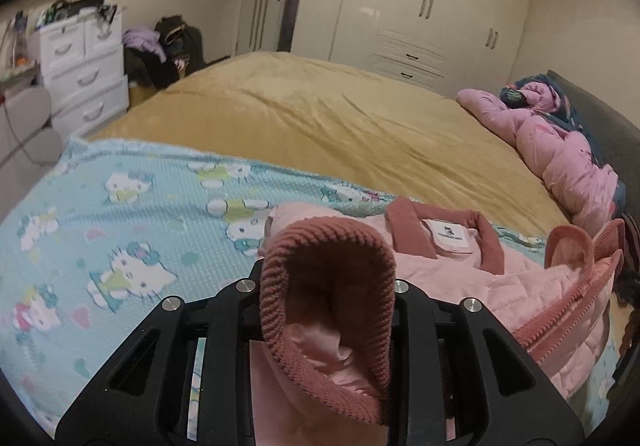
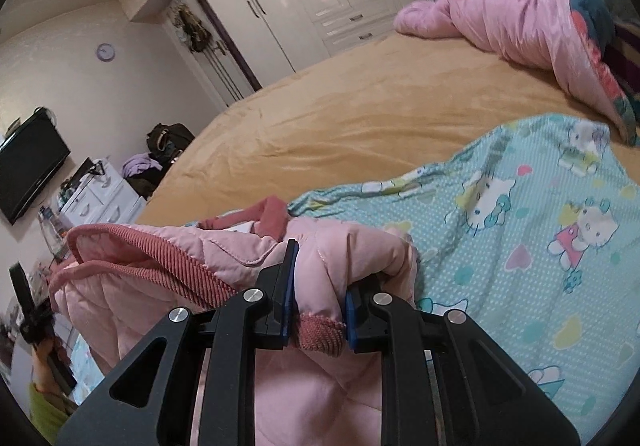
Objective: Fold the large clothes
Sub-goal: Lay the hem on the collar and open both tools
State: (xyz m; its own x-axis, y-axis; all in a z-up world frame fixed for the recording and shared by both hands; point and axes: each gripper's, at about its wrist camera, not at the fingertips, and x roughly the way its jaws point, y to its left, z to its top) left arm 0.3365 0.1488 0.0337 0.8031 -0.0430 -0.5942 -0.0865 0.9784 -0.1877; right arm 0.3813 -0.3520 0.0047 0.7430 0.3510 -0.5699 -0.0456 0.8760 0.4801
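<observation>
A pink quilted jacket with dark-pink ribbed collar and cuffs lies on a light-blue cartoon-cat sheet on the bed. My left gripper is shut on a sleeve's ribbed cuff, which stands up and hides the fingertips. In the right wrist view my right gripper is shut on the other sleeve of the pink jacket, near its ribbed cuff, with blue pads pressed on the fabric. The collar lies beyond.
The mustard bedspread covers the bed beyond the sheet. A rumpled pink quilt lies at the headboard. White wardrobes line the far wall. A white drawer unit and a clothes pile stand left.
</observation>
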